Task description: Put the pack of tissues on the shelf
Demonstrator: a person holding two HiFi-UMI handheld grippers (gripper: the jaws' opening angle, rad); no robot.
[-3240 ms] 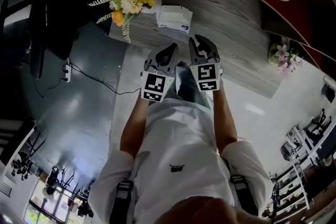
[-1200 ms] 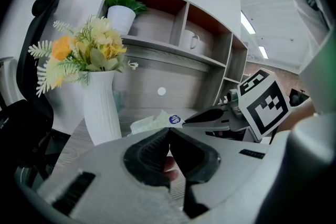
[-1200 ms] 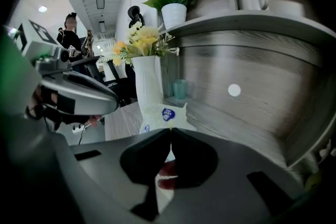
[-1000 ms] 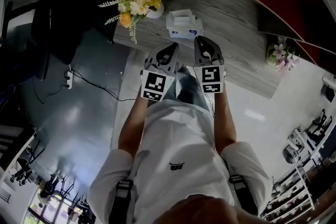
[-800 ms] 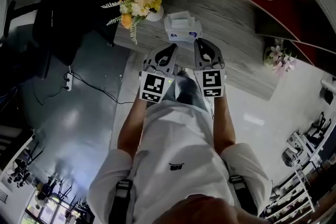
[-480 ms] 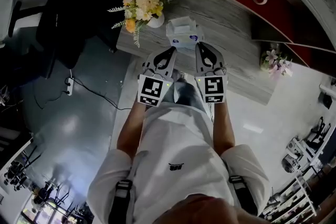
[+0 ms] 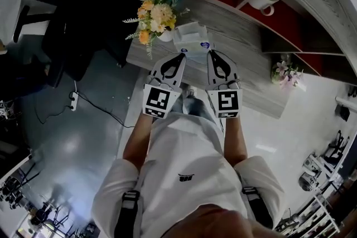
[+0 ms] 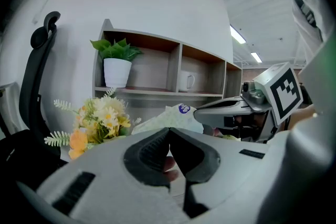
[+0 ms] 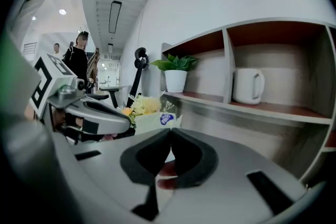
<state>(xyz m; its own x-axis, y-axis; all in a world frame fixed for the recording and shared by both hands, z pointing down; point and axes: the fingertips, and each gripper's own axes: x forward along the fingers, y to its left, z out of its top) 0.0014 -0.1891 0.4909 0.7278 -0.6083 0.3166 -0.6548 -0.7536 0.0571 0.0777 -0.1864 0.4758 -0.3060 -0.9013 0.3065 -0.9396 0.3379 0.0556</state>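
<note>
The pack of tissues is sitting on the grey wood-look counter, right beside the vase of yellow flowers and just below the shelf it's meant for. We've got the left gripper and the right gripper side by side, with their tips aimed at the near edge of the pack, one toward each end. To us that reads like lining up for a two-sided squeeze, since the pack is wide and soft (one gripper alone would probably just crumple it). Neither one touches it, as far as we can tell.

Both sets of jaws are pressed together with nothing between them — each gripper's own camera shows the dark pads meeting at the tip. Our guess is they bracket the pack from outside before any lift. The shelf bay with the white mug has free room beside it — the potted plant takes the next bay over.
</note>
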